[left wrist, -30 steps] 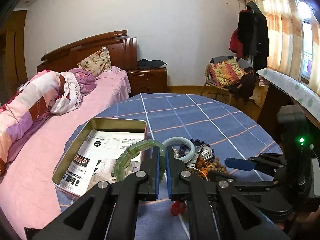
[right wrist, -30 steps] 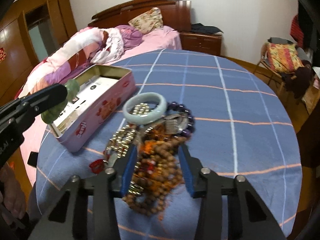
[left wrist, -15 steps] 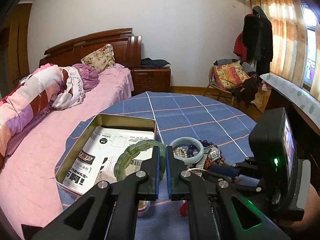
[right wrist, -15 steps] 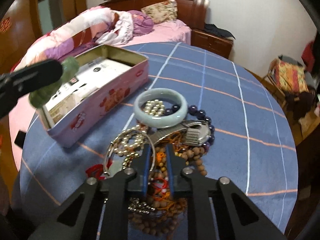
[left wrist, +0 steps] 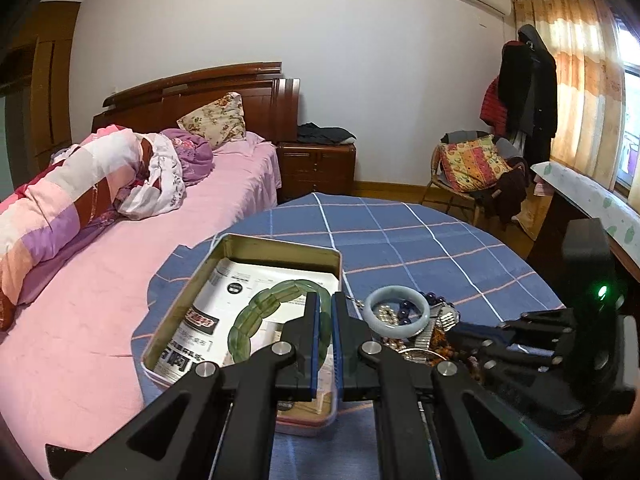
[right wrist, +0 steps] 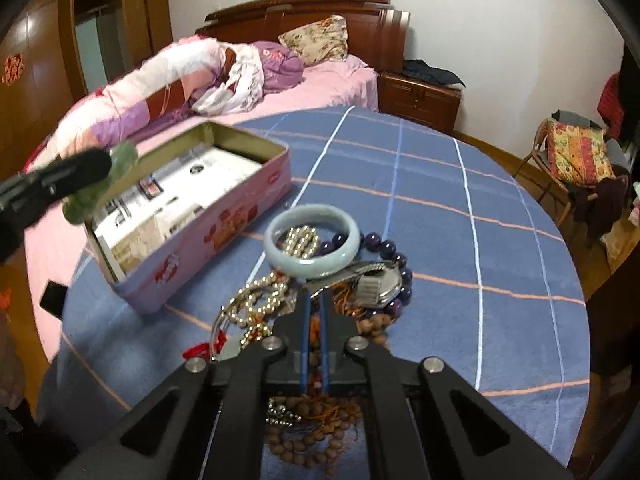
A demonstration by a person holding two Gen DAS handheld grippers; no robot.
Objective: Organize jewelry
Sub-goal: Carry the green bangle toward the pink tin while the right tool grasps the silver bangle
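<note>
I am holding the green bracelet [left wrist: 256, 320] pinched in my left gripper [left wrist: 325, 320], above the open tin [left wrist: 280, 246]. My right gripper [right wrist: 315, 320] is clamping strands in the jewelry pile [right wrist: 320, 280] on the tabletop [right wrist: 460, 208], just right of the tin, near the pale bangle [right wrist: 312, 240].

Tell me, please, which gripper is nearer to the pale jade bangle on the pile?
Right. The right gripper has its jaws in the pile just below the pale jade bangle. The left gripper holds the green bead bracelet over the tin.
</note>
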